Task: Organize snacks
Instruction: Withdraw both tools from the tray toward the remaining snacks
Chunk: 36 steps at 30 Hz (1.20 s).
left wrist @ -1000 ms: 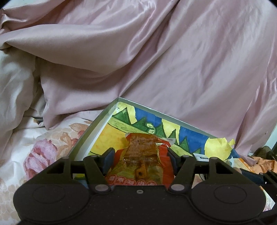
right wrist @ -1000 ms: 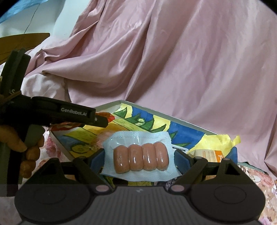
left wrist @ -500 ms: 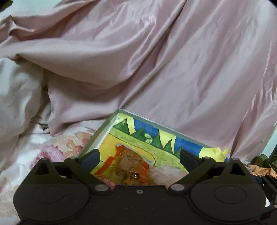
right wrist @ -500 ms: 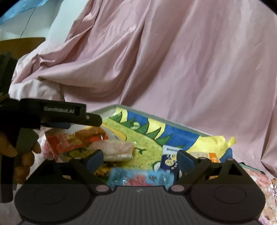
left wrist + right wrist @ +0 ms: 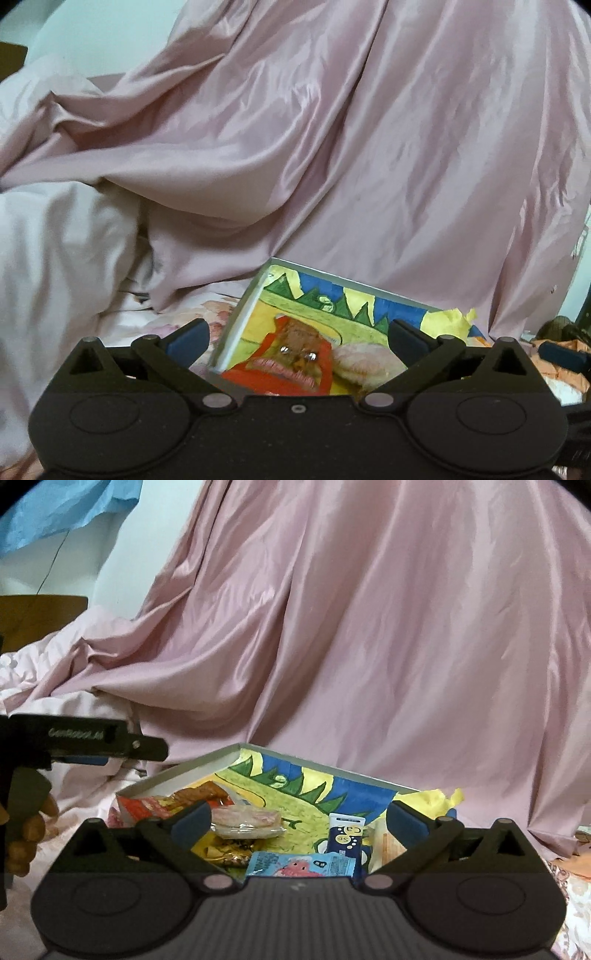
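I'm holding both claws released over the box [image 5: 192, 771]: left claw [image 5: 297, 338] hanging above the red packet [image 5: 280, 373], right claw [image 5: 297, 818] above the blue packet [image 5: 299, 864].

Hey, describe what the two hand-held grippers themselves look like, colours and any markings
Both are matte black plastic with two round discs on the body and angular linkage arms ending in blue-padded fingers. The left hand-held gripper has a smooth body; the right hand-held gripper has a ribbed one. Pale "GenRobot.AI" lettering runs along the left one's side. No cables show.
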Tool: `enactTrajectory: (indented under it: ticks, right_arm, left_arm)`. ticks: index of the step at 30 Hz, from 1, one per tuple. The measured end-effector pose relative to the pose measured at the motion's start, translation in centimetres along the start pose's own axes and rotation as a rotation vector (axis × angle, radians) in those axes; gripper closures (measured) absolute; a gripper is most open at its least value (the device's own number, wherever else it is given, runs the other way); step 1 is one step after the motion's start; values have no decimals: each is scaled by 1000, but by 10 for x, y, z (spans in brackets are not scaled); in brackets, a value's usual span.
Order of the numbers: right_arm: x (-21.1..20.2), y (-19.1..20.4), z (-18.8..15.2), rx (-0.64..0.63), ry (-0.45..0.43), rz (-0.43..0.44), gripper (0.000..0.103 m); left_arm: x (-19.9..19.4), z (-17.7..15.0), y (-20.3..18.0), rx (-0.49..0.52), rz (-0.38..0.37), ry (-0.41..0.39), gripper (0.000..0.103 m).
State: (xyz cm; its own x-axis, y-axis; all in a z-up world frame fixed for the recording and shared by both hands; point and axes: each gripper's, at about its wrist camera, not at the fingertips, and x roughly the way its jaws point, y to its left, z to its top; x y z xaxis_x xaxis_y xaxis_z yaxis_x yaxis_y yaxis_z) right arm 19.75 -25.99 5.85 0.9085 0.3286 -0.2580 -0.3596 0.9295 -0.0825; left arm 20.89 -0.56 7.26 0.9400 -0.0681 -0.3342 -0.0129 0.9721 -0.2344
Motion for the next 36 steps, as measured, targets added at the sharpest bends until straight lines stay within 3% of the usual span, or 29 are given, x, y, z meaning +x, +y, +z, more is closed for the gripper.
enactTrajectory:
  ticks: [8, 18, 30, 36]
  right_arm:
    - [-43, 14, -9, 15, -45, -31, 0]
    - [-88, 35, -35, -7, -16, -27, 0]
    - [-119, 53, -84, 46, 113, -62, 0]
    - [-128, 57, -106, 58, 200, -57, 0]
  left_arm:
    - [-50, -20, 12, 34, 16, -14, 1]
    - [-96, -55, 22, 75, 17, 25, 1]
    - [-130, -97, 29, 105, 26, 115, 1]
    - [-130, -110, 25, 142, 5, 164, 1]
